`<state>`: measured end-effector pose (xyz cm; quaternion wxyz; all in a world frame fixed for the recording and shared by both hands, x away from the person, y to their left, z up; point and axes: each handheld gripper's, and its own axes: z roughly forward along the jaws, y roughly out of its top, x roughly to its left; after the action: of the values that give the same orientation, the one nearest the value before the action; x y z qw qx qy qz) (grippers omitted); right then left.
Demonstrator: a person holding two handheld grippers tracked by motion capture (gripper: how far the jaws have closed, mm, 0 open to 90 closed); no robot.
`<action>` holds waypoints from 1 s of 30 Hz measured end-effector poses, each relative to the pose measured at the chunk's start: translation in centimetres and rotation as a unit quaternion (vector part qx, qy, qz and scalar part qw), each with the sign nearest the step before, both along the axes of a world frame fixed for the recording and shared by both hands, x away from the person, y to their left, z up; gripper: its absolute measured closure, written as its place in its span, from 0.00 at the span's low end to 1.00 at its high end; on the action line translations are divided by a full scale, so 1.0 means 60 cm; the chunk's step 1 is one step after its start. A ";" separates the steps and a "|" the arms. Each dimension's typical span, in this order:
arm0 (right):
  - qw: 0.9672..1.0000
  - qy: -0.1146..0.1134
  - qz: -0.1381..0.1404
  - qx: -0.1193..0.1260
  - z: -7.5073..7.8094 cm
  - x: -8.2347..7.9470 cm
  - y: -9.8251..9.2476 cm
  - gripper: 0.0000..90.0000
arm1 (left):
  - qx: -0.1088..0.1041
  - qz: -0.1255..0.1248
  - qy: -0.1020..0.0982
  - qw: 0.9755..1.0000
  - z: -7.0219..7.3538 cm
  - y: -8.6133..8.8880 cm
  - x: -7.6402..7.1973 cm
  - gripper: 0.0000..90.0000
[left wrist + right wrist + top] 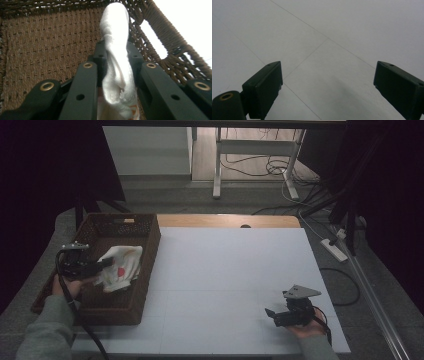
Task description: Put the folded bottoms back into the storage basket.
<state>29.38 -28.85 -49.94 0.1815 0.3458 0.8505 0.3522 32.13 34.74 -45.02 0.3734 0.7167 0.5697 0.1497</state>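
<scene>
I have the left gripper [102,265] clamped on the white cloth [121,266], its jaws pinched tight on a bunched fold so the fabric hangs as one piece rather than trailing. I hold it inside the brown wicker basket [150,251] at the table's left edge, low over the woven bottom, which looks like the place to drop it. My right gripper [272,316] rests near the front right of the white table [230,270], jaws wide and empty, out of the way.
</scene>
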 end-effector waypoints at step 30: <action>1.000 0.002 -0.001 -0.001 -0.001 -0.001 -0.002 0.10 | 0.054 0.046 -0.006 0.997 -0.004 0.007 0.013 0.50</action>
<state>29.35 -28.98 -50.02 0.1811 0.3473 0.8508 0.3502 32.89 35.17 -45.26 0.3299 0.7080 0.5910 0.2016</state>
